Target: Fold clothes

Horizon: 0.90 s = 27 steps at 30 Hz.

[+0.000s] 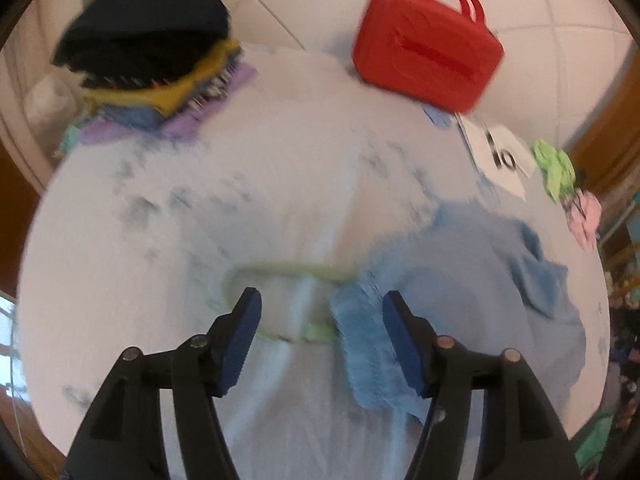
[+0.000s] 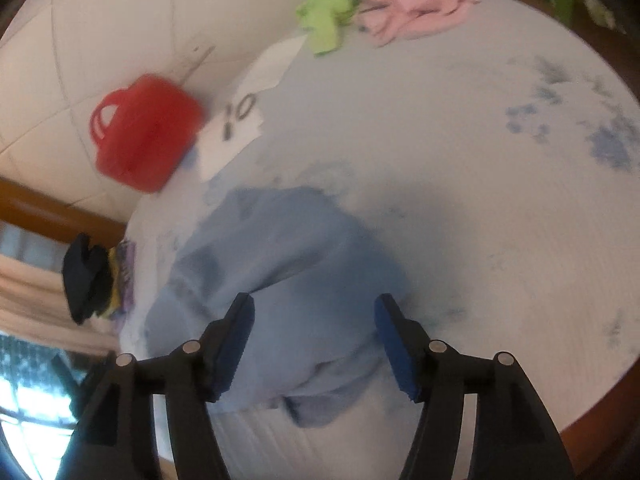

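Observation:
A light blue garment (image 1: 472, 300) lies crumpled on the round table covered with a pale blue-patterned cloth (image 1: 200, 184). Its ribbed hem (image 1: 360, 352) lies between the open jaws of my left gripper (image 1: 322, 312), which hovers over it, with a thin green loop (image 1: 288, 270) lying just beyond. In the right wrist view the same garment (image 2: 280, 264) lies under and ahead of my right gripper (image 2: 314, 316), which is open and empty just above it. A stack of folded clothes (image 1: 152, 52), dark on top, sits at the far left.
A red plastic case (image 1: 428, 56) stands at the table's far edge, next to white paper cards (image 1: 500, 152). Green (image 1: 554, 168) and pink (image 1: 584, 216) garments lie crumpled at the right edge; they also show in the right wrist view (image 2: 328, 12). Tiled floor lies beyond.

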Available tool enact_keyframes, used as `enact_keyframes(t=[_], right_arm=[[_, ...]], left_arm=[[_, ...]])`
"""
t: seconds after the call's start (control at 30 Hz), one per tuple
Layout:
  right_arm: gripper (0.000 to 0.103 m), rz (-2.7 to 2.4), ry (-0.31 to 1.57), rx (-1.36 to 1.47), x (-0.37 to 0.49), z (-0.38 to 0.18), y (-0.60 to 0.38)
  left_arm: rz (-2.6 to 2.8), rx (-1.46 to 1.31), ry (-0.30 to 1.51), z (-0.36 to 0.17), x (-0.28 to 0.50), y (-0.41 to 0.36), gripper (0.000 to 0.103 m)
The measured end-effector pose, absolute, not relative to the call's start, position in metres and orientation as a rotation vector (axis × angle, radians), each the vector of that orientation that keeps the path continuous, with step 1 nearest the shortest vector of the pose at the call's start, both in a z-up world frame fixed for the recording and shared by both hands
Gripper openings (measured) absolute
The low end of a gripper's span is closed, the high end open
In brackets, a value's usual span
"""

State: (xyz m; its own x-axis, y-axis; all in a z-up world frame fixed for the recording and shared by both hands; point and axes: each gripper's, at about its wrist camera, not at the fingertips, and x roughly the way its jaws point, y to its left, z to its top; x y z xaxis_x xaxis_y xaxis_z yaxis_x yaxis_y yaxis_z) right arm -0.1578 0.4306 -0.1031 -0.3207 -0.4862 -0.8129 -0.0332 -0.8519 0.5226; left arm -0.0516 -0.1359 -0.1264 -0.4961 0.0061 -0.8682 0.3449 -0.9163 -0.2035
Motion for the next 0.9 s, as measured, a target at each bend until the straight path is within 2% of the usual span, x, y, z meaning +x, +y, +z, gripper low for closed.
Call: enact_keyframes(t=[0.07, 0.23, 0.27, 0.3, 0.33, 0.5, 0.57, 0.63, 0.67, 0.73, 0.77, 0.9], right_arm=[[0.072, -2.289, -0.634, 1.619, -0.163, -0.099, 0.440], [0.073, -2.282, -0.520, 1.590, -0.184, -0.101, 0.421], [0.082, -2.258, -0.495, 1.587, -0.190, -0.106, 0.412], [0.096, -2.234, -0.471, 1.584, -0.196, -0.111, 0.402], [0.102, -2.213, -0.445, 1.582, -0.203, -0.116, 0.393], [0.102, -2.200, -0.304, 1.642, -0.238, -0.156, 0.358], [0.102, -2.194, -0.267, 1.691, -0.248, -0.176, 0.350], [0.102, -2.145, -0.241, 1.762, -0.251, -0.195, 0.340], [0.094, -2.094, -0.253, 1.760, -0.247, -0.198, 0.333], [0.031, -2.040, -0.243, 1.731, -0.238, -0.195, 0.318], [0.023, -2.025, -0.235, 1.703, -0.232, -0.188, 0.311], [0.022, -1.793, -0.403, 1.430, -0.197, -0.120, 0.287]], left_arm=[[-2.500, 1.494, 0.554, -0.142, -0.054, -0.123, 0.062], [-2.438, 1.513, 0.642, -0.181, -0.068, -0.103, 0.062], [-2.424, 1.520, 0.668, -0.187, -0.070, -0.102, 0.062], [-2.410, 1.526, 0.695, -0.192, -0.072, -0.100, 0.062], [-2.392, 1.539, 0.691, -0.198, -0.075, -0.097, 0.062], [-2.413, 1.573, 0.621, -0.208, -0.086, -0.080, 0.062], [-2.429, 1.589, 0.596, -0.208, -0.088, -0.074, 0.041], [-2.441, 1.547, 0.576, -0.195, -0.085, -0.073, 0.037], [-2.446, 1.525, 0.566, -0.188, -0.084, -0.072, 0.035], [-2.468, 1.425, 0.568, -0.162, -0.077, -0.083, 0.033], [-2.483, 1.363, 0.566, -0.145, -0.071, -0.092, 0.033], [-2.454, 1.113, 0.489, -0.069, -0.030, -0.145, 0.033]])
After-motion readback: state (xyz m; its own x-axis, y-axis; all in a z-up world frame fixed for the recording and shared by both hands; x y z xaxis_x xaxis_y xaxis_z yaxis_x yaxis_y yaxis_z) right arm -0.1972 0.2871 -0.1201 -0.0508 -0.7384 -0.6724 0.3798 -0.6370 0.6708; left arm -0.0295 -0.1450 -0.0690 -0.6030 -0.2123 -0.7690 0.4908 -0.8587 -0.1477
